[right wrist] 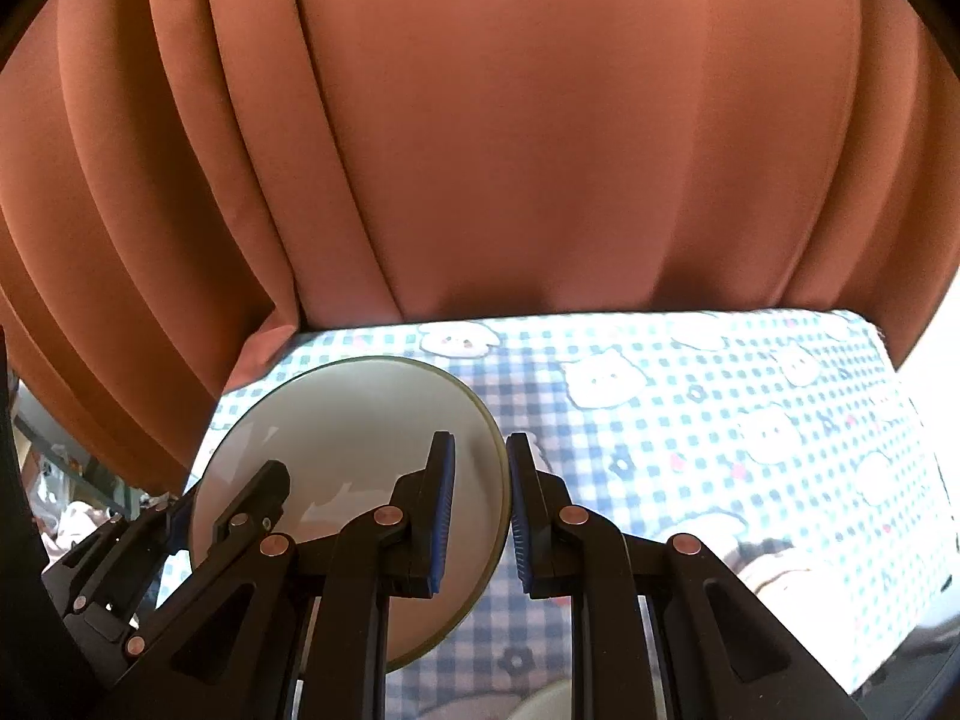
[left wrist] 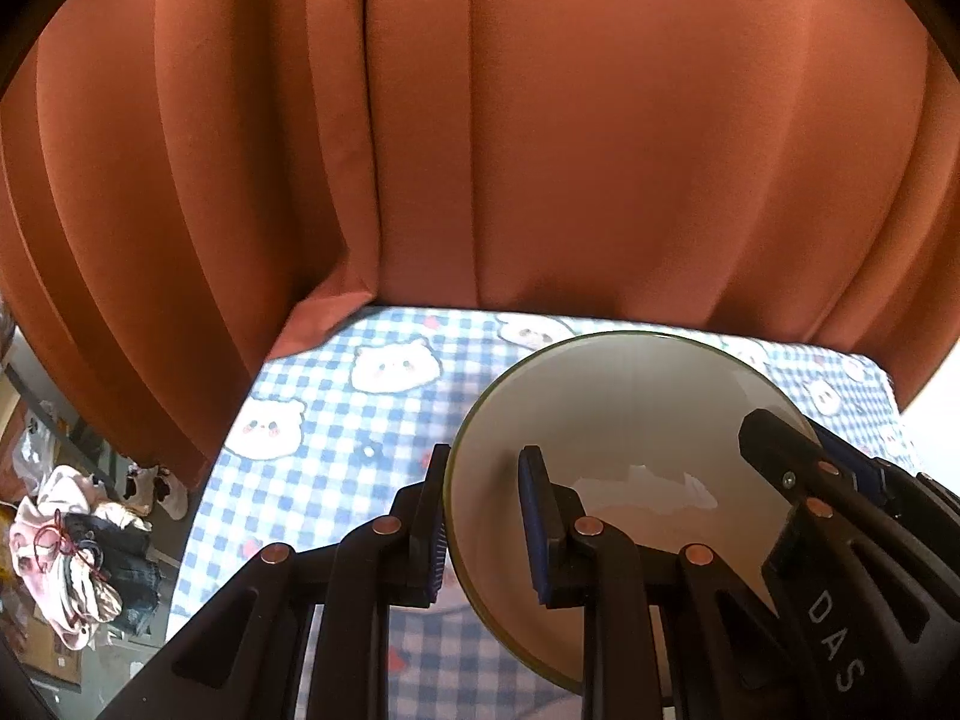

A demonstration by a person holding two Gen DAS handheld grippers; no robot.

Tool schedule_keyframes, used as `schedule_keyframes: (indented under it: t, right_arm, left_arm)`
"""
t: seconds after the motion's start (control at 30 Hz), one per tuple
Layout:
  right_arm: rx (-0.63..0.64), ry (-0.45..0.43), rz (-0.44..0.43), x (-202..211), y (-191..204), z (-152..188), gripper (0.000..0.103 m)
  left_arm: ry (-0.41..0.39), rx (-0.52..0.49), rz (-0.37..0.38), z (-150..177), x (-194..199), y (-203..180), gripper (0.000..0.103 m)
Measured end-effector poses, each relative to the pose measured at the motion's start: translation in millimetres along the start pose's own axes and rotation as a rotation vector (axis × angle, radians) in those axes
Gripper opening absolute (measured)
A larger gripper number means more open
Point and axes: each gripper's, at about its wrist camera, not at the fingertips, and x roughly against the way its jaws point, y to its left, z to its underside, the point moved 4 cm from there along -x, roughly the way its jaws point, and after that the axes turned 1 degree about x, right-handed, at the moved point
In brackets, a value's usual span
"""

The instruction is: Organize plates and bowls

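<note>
Plate (left wrist: 624,420) near rim behind gripper arms, floor clutter (left wrist: 84,546) too blurry to ID

A rust-orange curtain (left wrist: 540,150) is hanging in long pleats behind the table, its hem brushing the far edge. A blue-and-white checked tablecloth (left wrist: 336,420) with bear faces is covering the table. Off the left edge, a heap of clothes (left wrist: 78,564) is lying on the floor (left wrist: 174,546). Bright daylight is glaring past the right corner.
</note>
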Motion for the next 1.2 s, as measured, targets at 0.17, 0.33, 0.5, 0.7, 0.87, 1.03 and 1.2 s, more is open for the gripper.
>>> schedule_keyframes:
  t: [0.17, 0.33, 0.5, 0.7, 0.87, 1.03, 1.2]
  right_arm:
    - [-0.047, -0.005, 0.046, 27.0, -11.5, 24.8, 0.021]
    - [-0.084, -0.008, 0.078, 45.7, -26.8, 46.8, 0.021]
    - [-0.109, -0.001, 0.096, 60.3, -39.8, 65.8, 0.021]
    - [-0.111, 0.002, 0.092, 72.1, -61.9, 75.4, 0.021]
    - [-0.099, 0.021, 0.079, 71.9, -83.4, 82.8, 0.021]
    - [-0.07, 0.044, 0.05, 63.6, -102.6, 93.5, 0.021]
    - [-0.043, 0.09, 0.015, 49.8, -116.4, 110.5, 0.021]
  left_arm:
    - [0.001, -0.048, 0.04, 20.5, 17.2, -8.7, 0.019]
    - [0.015, -0.086, 0.063, 39.0, 28.1, -21.7, 0.019]
    - [0.019, -0.115, 0.075, 52.5, 39.5, -39.1, 0.019]
    - [0.025, -0.12, 0.067, 65.6, 47.2, -63.9, 0.019]
    - [0.03, -0.1, 0.058, 78.9, 48.5, -85.5, 0.019]
    - [0.044, -0.086, 0.026, 94.5, 44.4, -98.3, 0.019]
    - [0.087, -0.067, -0.002, 115.2, 35.9, -106.7, 0.019]
